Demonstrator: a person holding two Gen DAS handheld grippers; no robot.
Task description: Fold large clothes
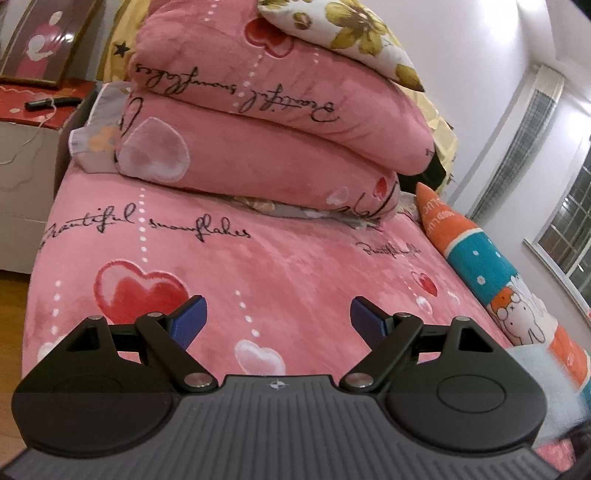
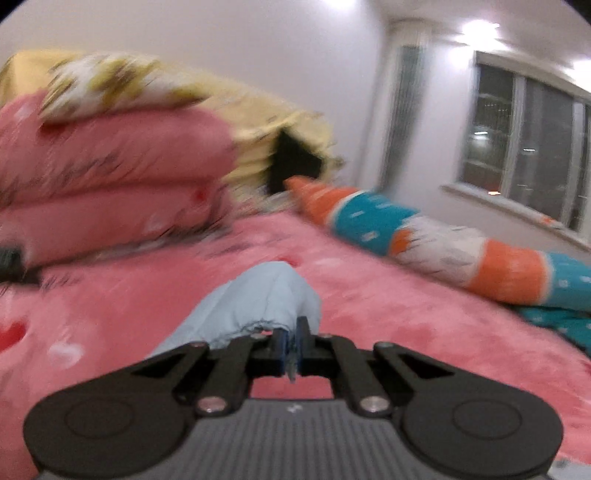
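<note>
A light blue garment (image 2: 258,302) lies bunched on the pink heart-print bed cover (image 2: 369,314). My right gripper (image 2: 293,341) is shut on an edge of it, holding the cloth just above the bed; this view is motion-blurred. In the left wrist view a blurred patch of the same light blue garment (image 1: 543,376) shows at the right edge. My left gripper (image 1: 277,314) is open and empty, its blue pads wide apart, low over the pink bed cover (image 1: 295,266).
A stack of folded pink quilts (image 1: 266,122) with a floral pillow (image 1: 343,33) sits at the head of the bed. A long orange-and-teal plush pillow (image 1: 491,273) lies along the wall side, also in the right wrist view (image 2: 443,243). A bedside cabinet (image 1: 26,147) stands left.
</note>
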